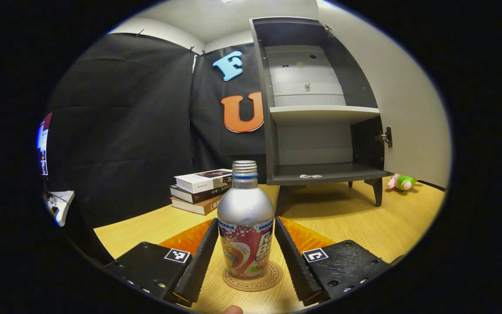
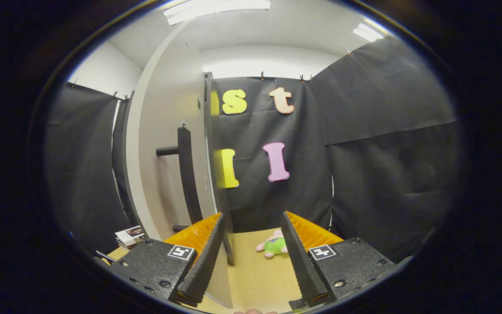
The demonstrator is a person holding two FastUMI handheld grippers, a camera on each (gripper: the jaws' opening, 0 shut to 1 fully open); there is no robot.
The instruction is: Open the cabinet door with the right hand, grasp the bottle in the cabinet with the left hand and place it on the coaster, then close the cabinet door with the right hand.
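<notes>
A silver bottle (image 1: 245, 226) with a screw cap and a colourful label stands upright on a round coaster (image 1: 273, 279) on the wooden table. My left gripper (image 1: 246, 220) is shut on the bottle, one finger touching each side of its body. Behind it the dark cabinet (image 1: 320, 114) stands open, its shelves bare, its door (image 1: 408, 109) swung out to the right. In the right gripper view my right gripper (image 2: 251, 216) is open at the door's (image 2: 168, 144) free edge, which runs down just inside its left finger. The black bar handle (image 2: 185, 174) lies up and to the left.
A stack of books (image 1: 203, 187) lies on the table (image 1: 146, 226) left of the cabinet. A pink and green plush toy (image 1: 401, 182) (image 2: 273, 246) sits on the table beyond the open door. Black cloth walls close in the booth.
</notes>
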